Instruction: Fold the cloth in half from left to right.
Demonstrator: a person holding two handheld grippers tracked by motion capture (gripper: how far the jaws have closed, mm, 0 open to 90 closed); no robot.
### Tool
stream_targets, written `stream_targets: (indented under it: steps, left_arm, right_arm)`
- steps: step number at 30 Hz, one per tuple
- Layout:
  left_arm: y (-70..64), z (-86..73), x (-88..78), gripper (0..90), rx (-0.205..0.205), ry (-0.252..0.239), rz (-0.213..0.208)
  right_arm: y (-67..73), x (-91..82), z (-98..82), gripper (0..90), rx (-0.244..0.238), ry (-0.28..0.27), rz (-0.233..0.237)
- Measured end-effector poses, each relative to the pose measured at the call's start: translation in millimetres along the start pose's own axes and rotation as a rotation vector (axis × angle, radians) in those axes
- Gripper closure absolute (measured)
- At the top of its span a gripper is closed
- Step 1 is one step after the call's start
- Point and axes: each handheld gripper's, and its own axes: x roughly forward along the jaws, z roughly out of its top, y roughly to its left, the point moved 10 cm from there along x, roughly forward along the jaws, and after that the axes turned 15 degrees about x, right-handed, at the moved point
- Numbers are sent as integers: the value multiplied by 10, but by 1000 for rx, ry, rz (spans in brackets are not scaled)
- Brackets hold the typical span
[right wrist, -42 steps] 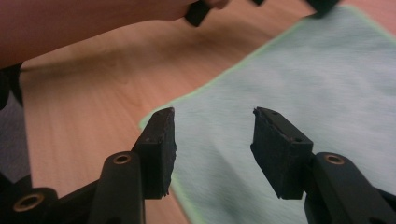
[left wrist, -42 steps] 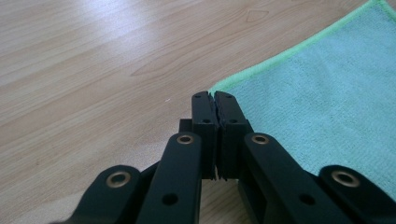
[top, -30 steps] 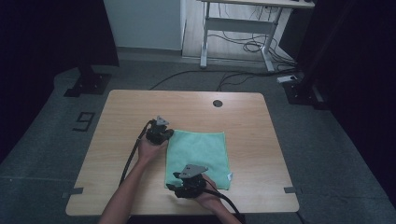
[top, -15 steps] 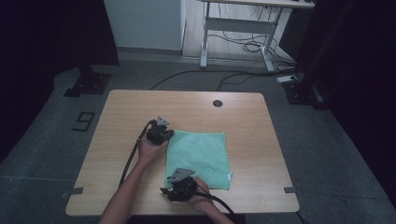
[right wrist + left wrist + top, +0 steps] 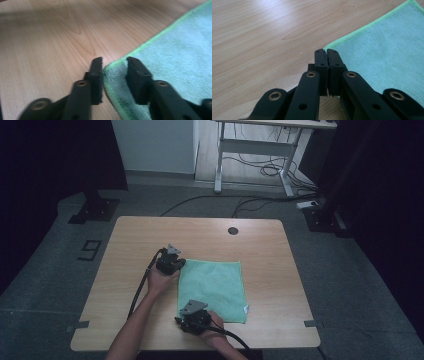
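Here, a person works a green cloth (image 5: 212,290) lying flat on a wooden table (image 5: 130,240), a two-jaw gripper in each hand.

The left gripper (image 5: 176,265) sits at the cloth's far-left corner as the high view frames it. In the left gripper view its black jaws are pressed together with no gap to speak of, their tips (image 5: 326,53) resting right at the corner where the bright green hem turns. The corner lies at the jaw tips and partly under them; whether any fabric is actually pinched between the pads cannot be told. Bare wood stretches away to the left of those jaws, and the cloth's teal field spreads to their right.

The right gripper (image 5: 192,312) hovers at the cloth's near-left corner. Its jaws have just been closing and now stand narrowly apart, astride that corner: in the right gripper view a raised, rumpled fold of cloth (image 5: 115,75) fills the gap between them. The left-hand jaw stands on the wood side of the hem, just beside the fabric's edge; the right-hand jaw stands on the cloth. The picture is slightly blurred, so whether the pads already press the fold is unclear.

Beyond both pairs of jaws the rest of the cloth lies smooth and spread.
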Motion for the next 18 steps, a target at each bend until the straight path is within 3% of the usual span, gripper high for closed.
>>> stream_targets:
  steps: [5, 18]
  left_arm:
    - [5, 8, -19, 876, -1, -1, 2]
    - [1, 59, -58, 880, -1, -5, 3]
  right_arm:
    - [-56, -20, 1, 833, 29, -5, -16]
    - [59, -169, 132, 850, 45, -76, 43]
